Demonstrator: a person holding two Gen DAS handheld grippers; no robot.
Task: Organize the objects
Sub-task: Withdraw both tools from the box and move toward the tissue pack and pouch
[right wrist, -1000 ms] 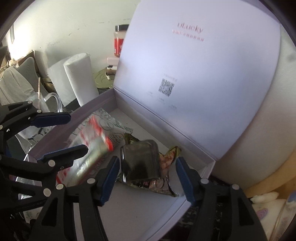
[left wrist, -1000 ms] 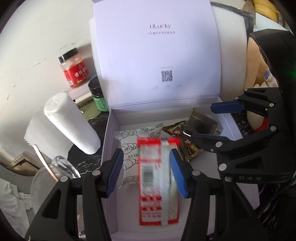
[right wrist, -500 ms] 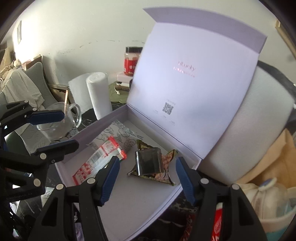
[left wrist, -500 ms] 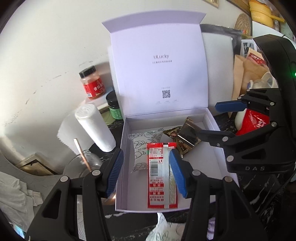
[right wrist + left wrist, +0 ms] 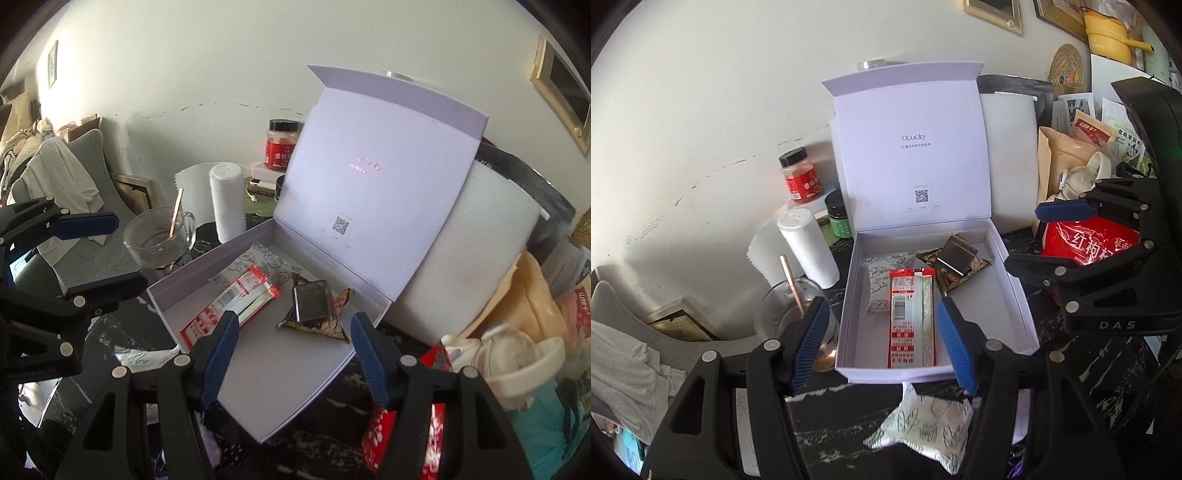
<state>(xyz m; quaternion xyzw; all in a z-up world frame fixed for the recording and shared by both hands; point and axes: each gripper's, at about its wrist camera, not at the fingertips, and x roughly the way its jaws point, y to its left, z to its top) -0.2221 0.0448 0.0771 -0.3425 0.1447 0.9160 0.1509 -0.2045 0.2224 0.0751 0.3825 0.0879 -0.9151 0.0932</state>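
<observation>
Both tongs, left and right, stood apart and empty just before the open box. Nearest on the dark surface lay a white patterned pouch, outside the box. Farther in, the red sachet and brown packets lay boxed. Likely next: grasping that pouch gently and placing it inside.

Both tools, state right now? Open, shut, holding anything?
Left tool: open, holding nothing, above the box front edge.
Right tool: open, holding nothing, over the box's near corner.
</observation>
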